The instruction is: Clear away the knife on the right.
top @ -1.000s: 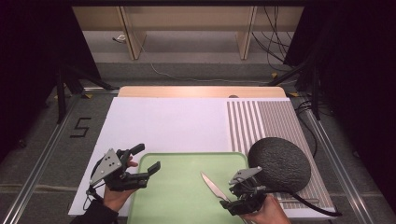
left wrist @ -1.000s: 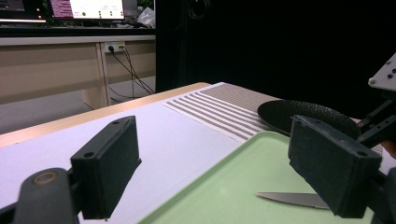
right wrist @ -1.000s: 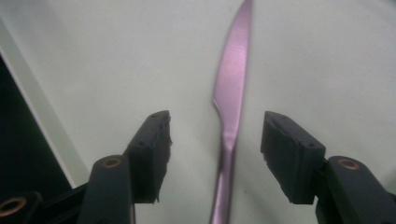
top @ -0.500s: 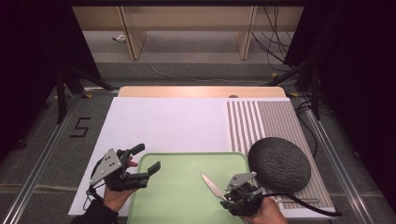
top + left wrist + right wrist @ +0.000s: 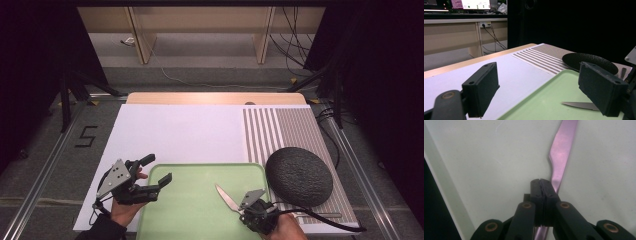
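Observation:
A silver table knife [image 5: 226, 196] [image 5: 561, 147] lies on the pale green tray [image 5: 200, 220], blade pointing up-left. My right gripper [image 5: 248, 208] [image 5: 541, 182] sits at the knife's handle end. Its jaws have just been closing and now meet pad to pad. The knife runs beneath and just beside them, and I cannot tell whether it is pinched. My left gripper [image 5: 159, 168] [image 5: 541, 91] hovers open over the tray's left edge with nothing between its fingers. Past its right jaw the knife [image 5: 579, 105] shows on the tray [image 5: 559, 82].
A black textured round plate [image 5: 299, 176] [image 5: 589, 60] rests on the striped mat [image 5: 280, 130], touching the tray's right rim. A white sheet [image 5: 175, 135] covers the table beyond the tray. Desk legs and cables stand behind the table.
The right gripper's jaws have come together over the knife's handle end, and the hand has slid slightly left and toward the near edge. The left gripper has not moved.

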{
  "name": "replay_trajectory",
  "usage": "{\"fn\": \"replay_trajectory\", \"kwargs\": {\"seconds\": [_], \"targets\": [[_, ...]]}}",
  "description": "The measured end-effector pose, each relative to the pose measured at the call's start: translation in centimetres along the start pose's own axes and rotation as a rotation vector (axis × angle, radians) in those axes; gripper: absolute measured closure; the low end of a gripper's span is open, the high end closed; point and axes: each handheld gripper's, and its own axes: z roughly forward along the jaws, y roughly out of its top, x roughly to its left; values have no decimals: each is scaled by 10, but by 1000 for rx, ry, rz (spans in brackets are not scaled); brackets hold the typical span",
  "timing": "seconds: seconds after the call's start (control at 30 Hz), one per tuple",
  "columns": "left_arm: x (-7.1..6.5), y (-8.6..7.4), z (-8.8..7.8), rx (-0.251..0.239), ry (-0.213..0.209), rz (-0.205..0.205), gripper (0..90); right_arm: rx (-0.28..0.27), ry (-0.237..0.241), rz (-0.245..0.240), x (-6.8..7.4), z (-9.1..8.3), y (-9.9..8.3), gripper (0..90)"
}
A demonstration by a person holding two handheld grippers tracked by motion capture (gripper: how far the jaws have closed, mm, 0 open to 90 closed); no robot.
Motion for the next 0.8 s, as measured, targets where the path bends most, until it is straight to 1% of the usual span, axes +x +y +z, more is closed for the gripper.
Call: {"fn": "replay_trajectory", "kwargs": {"seconds": [0.07, 0.13, 0.17, 0.2, 0.27, 0.33, 0.37, 0.43, 0.47, 0.5, 0.57, 0.6, 0.73, 0.77, 0.8], "targets": [[0, 0, 0, 0, 0, -1, 162, 0, 0, 4, 1, 1, 0, 899], [0, 0, 0, 0, 1, 0, 162, 7, -11, 5, 1, 1, 0, 900], [0, 0, 0, 0, 1, 0, 162, 15, -21, -8, 0, 1, 0, 900], [0, 0, 0, 1, 1, 0, 162, 12, -32, 2, 1, 1, 0, 900], [0, 0, 0, 1, 1, 0, 162, 21, -52, -11, 0, 1, 0, 900], [0, 0, 0, 0, 0, -1, 162, 28, -69, -4, -1, 0, -1, 900], [0, 0, 0, 0, 0, -1, 162, 34, -78, -13, -2, 0, -1, 900], [0, 0, 0, 0, 0, 0, 162, 54, -95, -9, -2, -1, -1, 900], [0, 0, 0, -1, 0, -1, 162, 57, -99, -8, -3, -1, -2, 900], [0, 0, 0, -1, 0, 0, 162, 63, -103, 4, -3, -2, -2, 900], [0, 0, 0, -1, 1, -1, 162, 68, -107, 1, -4, -2, -2, 900], [0, 0, 0, -1, 1, -1, 162, 72, -112, 6, -4, -2, -2, 900], [0, 0, 0, 0, 1, -1, 163, 90, -114, 15, -6, -6, -3, 900], [0, 0, 0, -1, 1, -1, 162, 94, -113, 27, -6, -6, -4, 900], [0, 0, 0, -1, 1, -2, 163, 90, -113, 25, -7, -6, -4, 900]]}}
